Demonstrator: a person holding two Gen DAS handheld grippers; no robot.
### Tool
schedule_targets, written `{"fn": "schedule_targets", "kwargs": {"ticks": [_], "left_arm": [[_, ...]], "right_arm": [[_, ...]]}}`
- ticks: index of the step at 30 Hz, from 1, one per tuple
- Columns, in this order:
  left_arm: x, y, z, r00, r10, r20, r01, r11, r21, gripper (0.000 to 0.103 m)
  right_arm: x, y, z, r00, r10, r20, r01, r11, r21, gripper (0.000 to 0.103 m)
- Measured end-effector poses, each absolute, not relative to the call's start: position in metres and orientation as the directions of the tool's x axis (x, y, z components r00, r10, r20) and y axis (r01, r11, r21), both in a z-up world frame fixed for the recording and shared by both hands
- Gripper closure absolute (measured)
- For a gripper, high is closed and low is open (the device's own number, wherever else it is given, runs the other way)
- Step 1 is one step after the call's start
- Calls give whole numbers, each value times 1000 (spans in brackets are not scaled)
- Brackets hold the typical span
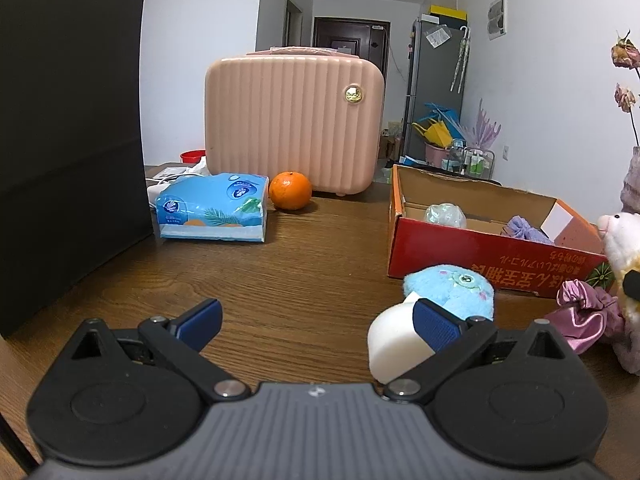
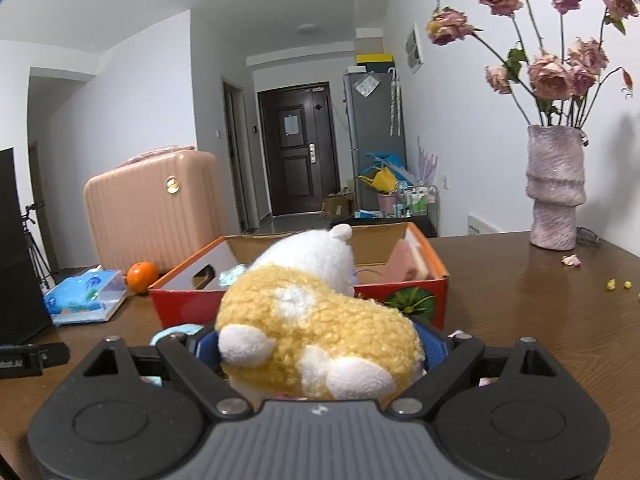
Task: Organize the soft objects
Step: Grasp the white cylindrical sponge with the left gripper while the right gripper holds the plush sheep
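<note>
My left gripper [image 1: 316,320] is open and empty above the wooden table [image 1: 280,288]; a white soft block [image 1: 394,342] lies against its right finger, with a blue plush [image 1: 452,290] just beyond. A pink satin scrunchie [image 1: 580,314] lies at the right. The red cardboard box [image 1: 480,248] holds a clear ball [image 1: 446,214] and a lilac item [image 1: 524,228]. My right gripper [image 2: 320,344] is shut on a yellow and white plush toy [image 2: 316,320], just in front of the box [image 2: 184,304]. The same toy shows at the right edge of the left wrist view [image 1: 624,248].
A tissue pack [image 1: 212,206], an orange [image 1: 290,190] and a pink case [image 1: 294,120] stand at the back. A black bag [image 1: 68,140] stands at the left. A vase of dried roses [image 2: 556,188] stands at the right, with petal bits [image 2: 572,260] nearby.
</note>
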State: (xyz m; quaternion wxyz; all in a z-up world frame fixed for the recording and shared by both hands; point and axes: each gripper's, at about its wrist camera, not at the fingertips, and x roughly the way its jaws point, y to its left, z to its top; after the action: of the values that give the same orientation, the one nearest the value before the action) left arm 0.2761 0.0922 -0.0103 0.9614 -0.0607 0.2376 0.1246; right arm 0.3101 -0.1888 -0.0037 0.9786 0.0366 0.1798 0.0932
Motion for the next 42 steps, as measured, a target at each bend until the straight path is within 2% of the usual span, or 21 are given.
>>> {"fn": "schedule_targets", "kwargs": {"ticks": [10,20,35,40,42], "left_arm": [[282,76,-14,862,177,-476,-237,969,-67,0],[302,54,-25,840,143,-523,-188,982,-33,0],[328,49,-40,795,171,-582,-204,979,9,0],[329,48,-41,793,174,-584,-202,979,17,2],[329,49,-42,789,168,-590,-200,980,13,9]], "right_arm": [[316,-219,-3,933,142,-332,-117,989,92,12],[318,-231,-4,935,119,-334,-91,991,98,11],[320,-227,-7,930,120,-349,-95,992,86,11],[321,-226,-8,928,119,-354,-95,992,84,11],[321,-226,-9,927,118,-356,-95,992,82,11]]}}
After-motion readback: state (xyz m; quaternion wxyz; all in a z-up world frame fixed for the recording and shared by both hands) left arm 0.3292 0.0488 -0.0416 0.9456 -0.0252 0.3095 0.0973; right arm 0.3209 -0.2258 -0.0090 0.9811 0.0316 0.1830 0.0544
